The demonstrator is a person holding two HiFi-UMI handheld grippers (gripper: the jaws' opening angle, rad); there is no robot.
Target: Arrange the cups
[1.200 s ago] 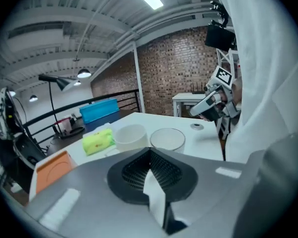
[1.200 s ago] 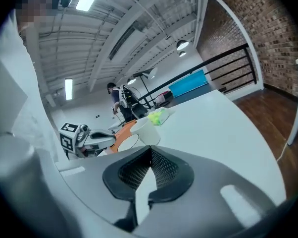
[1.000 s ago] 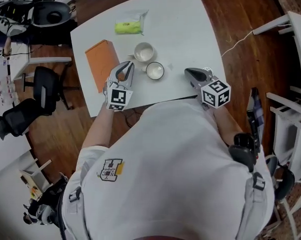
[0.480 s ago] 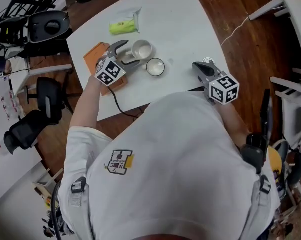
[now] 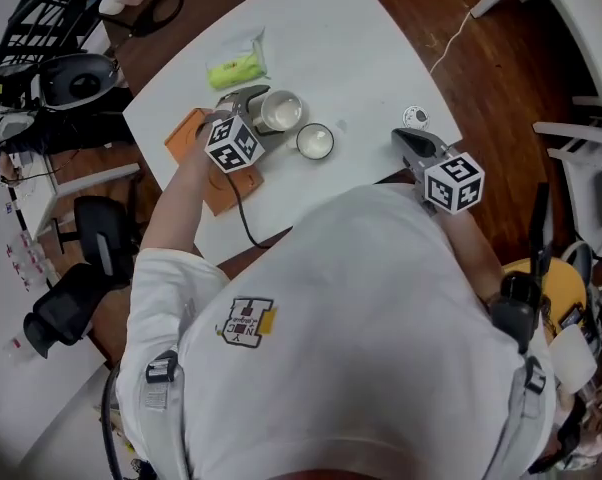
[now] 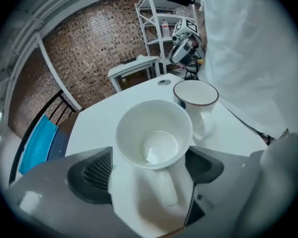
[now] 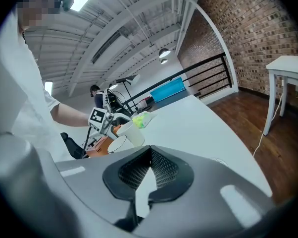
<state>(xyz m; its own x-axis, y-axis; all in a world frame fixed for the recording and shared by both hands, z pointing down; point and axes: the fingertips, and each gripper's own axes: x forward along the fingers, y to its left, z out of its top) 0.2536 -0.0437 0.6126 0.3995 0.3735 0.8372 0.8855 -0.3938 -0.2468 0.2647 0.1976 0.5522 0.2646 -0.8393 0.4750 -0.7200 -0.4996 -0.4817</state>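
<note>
- Straddling the white cup (image 6: 154, 138) and its handle, the left gripper (image 6: 148, 158) has just been opening; its jaws stand wide, pads off the cup.
- The rimmed cup (image 6: 196, 95) stands just beside it, toward the table's (image 5: 361, 58) near edge.
- The right gripper (image 7: 146, 175) is closed and empty.
- Arranging looks barely begun: neither cup is gripped yet.
</note>
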